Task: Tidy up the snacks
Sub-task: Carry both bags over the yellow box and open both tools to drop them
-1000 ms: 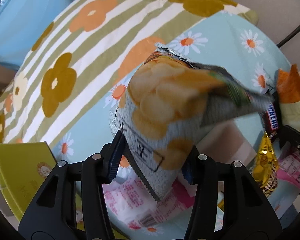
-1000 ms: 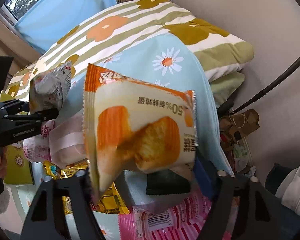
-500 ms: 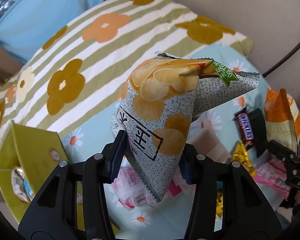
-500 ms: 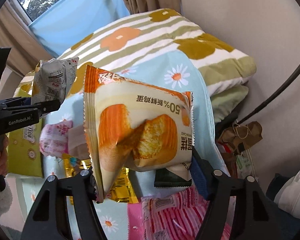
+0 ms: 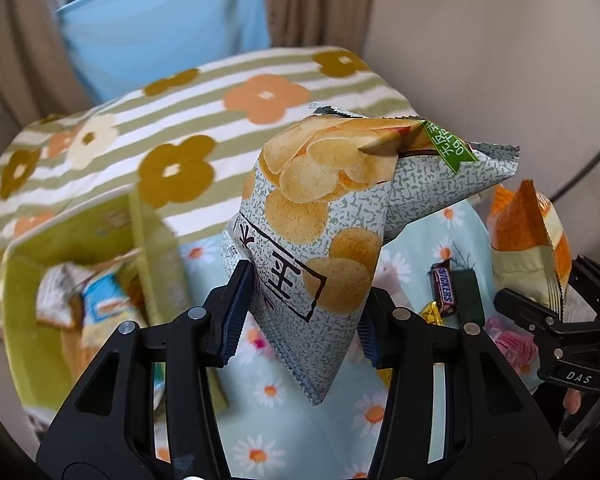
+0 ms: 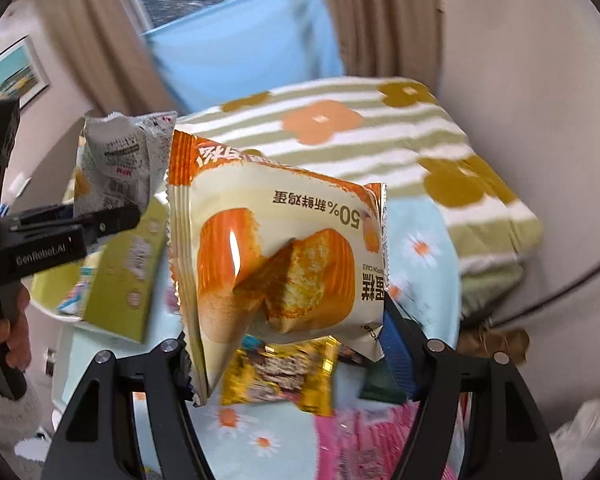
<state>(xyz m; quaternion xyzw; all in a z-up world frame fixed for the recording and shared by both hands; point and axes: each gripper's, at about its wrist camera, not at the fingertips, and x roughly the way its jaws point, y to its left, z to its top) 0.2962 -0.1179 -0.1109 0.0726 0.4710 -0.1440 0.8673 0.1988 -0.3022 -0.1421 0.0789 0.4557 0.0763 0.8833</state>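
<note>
Two puffy packets are held aloft: the left gripper [image 5: 300, 316] clamps a chip bag [image 5: 324, 220] at frame centre, the right gripper [image 6: 288, 354] grips a cake packet [image 6: 276, 256]. Both look light, crinkly, slippery and crushable; gripping near the sealed edges seems safest.

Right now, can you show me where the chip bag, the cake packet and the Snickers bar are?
chip bag [image 5: 320, 240], left wrist view: on the printed chips on its front.
cake packet [image 6: 284, 256], right wrist view: on the cake picture on its front.
Snickers bar [image 5: 444, 290], left wrist view: on the logo on its wrapper.
</note>
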